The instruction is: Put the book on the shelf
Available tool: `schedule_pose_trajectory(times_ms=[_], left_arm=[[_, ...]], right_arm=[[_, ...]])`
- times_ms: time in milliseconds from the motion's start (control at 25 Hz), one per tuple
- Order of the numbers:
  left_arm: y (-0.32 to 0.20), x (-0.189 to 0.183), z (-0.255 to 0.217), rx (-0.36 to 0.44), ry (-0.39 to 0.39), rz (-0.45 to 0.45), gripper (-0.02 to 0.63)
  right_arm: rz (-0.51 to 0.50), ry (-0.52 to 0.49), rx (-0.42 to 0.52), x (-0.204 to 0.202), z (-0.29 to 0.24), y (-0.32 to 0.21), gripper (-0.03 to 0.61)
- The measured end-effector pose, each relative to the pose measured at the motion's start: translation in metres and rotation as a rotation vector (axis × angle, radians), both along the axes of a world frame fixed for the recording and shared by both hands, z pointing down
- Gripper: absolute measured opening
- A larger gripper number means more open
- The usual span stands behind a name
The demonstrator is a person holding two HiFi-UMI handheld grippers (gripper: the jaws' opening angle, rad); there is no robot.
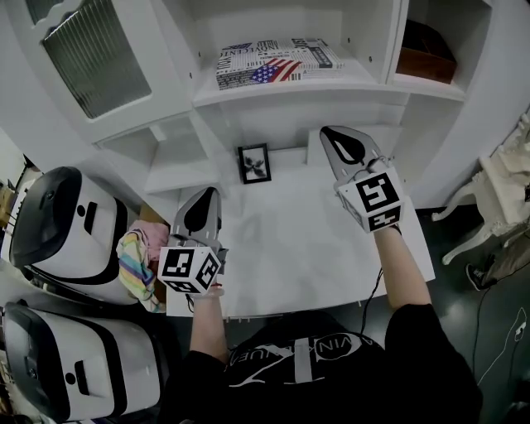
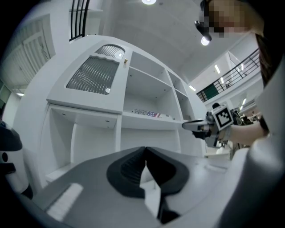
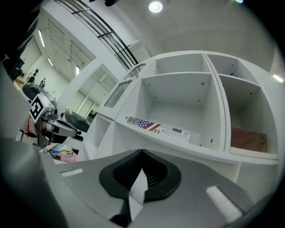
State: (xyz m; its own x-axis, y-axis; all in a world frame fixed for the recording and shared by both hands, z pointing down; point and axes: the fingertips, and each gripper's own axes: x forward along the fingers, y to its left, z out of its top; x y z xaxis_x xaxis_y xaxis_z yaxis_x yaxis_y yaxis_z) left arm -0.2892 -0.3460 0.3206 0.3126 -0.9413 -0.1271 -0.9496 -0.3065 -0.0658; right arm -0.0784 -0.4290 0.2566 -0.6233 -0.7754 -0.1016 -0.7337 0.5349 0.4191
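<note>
Two grippers in view. Right gripper [image 1: 331, 137] hanging over the desk [image 1: 306, 257], jaws pressing together with nothing between them; its own view [image 3: 142, 153] showing the same. Left gripper [image 1: 209, 199] hanging lower, at 8 o'clock from the right one, jaws likewise meeting at the tips [image 2: 145, 149] and gripping nothing. Both pointing toward 12 o'clock, at the shelf [image 1: 290, 93].

One book [image 1: 277, 62], flag print on its cover, lying flat in the shelf's middle bay, at 12 o'clock from both grippers and well apart from them. One brown box [image 1: 426, 54] sitting in the bay at 3 o'clock of the book. One small frame [image 1: 254, 162] standing upright at the back of the desk, between the two grippers and toward 12 o'clock.

One striped cloth [image 1: 141, 265] bunching at the desk's edge, just at 9 o'clock of the left gripper. Two machines [image 1: 58, 224], white with dark fronts, standing farther out at 9 and 7 o'clock.

Desk and shelf both showing white. Floor [image 1: 464, 331] showing dark at 4 o'clock. One chair [image 1: 489, 199], white, standing at 3 o'clock. One lamp [image 3: 155, 6] glowing on the ceiling in the right gripper view.
</note>
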Motion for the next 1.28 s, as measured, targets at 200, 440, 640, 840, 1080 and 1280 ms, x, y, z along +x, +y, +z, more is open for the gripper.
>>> schedule_pose_trajectory(times_ms=[200, 440, 640, 840, 1080, 1280], left_arm=[[0.001, -0.002, 0.003, 0.003, -0.017, -0.026, 0.0], [0.003, -0.004, 0.008, 0.007, -0.025, -0.05, 0.0], [0.005, -0.002, 0.015, -0.001, -0.003, -0.056, 0.0], [0.008, -0.001, 0.024, -0.019, 0.011, -0.055, 0.0], [0.012, -0.002, 0.036, -0.032, 0.006, -0.06, 0.0], [0.019, -0.003, 0.045, -0.037, 0.005, -0.068, 0.0]], right_arm=[[-0.025, -0.092, -0.063, 0.007, 0.015, 0.009, 0.005], [-0.054, -0.183, -0.119, 0.012, 0.033, 0.018, 0.005], [-0.068, -0.267, -0.151, 0.019, 0.041, 0.025, 0.005], [-0.051, -0.302, -0.177, 0.027, 0.054, 0.029, 0.006], [-0.049, -0.308, -0.206, 0.036, 0.072, 0.032, 0.005], [-0.056, -0.304, -0.224, 0.04, 0.085, 0.038, 0.005]])
